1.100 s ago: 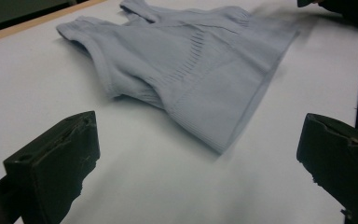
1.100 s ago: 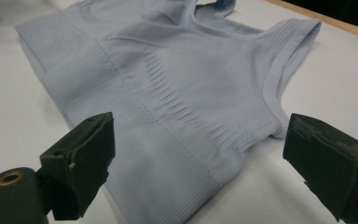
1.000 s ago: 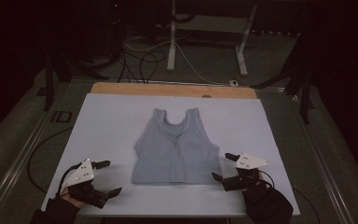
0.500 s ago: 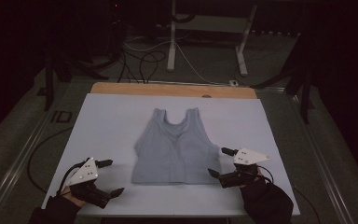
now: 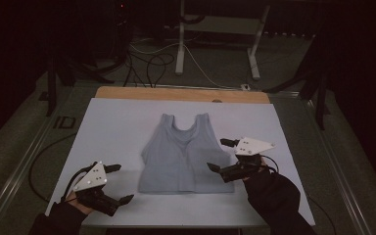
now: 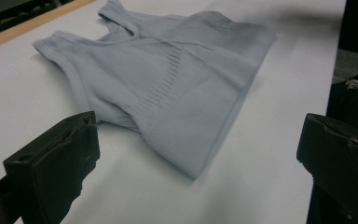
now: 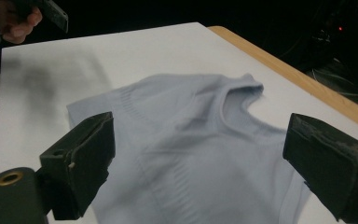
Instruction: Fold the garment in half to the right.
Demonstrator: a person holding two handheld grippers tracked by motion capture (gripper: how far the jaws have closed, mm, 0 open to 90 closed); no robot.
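A pale blue sleeveless knit top [image 5: 183, 154] lies flat in the middle of the white table sheet [image 5: 112, 127], neck toward the far edge. My left gripper [image 5: 120, 183] stands open near the front left, a little short of the top's lower left corner [image 6: 193, 172]. My right gripper [image 5: 220, 154] is open just over the top's right edge, its jaws wide apart above the fabric [image 7: 191, 158]. Nothing is held by either one.
A wooden strip [image 5: 181, 94] runs along the table's far edge. Beyond it stand a white frame's legs [image 5: 181, 44] and loose cables on a dark floor. The other hand's fingers [image 7: 21, 25] appear at the far corner in the right gripper view.
My right gripper has moved left and forward, from beside the top's lower right corner to over its right edge. The left gripper has barely shifted.
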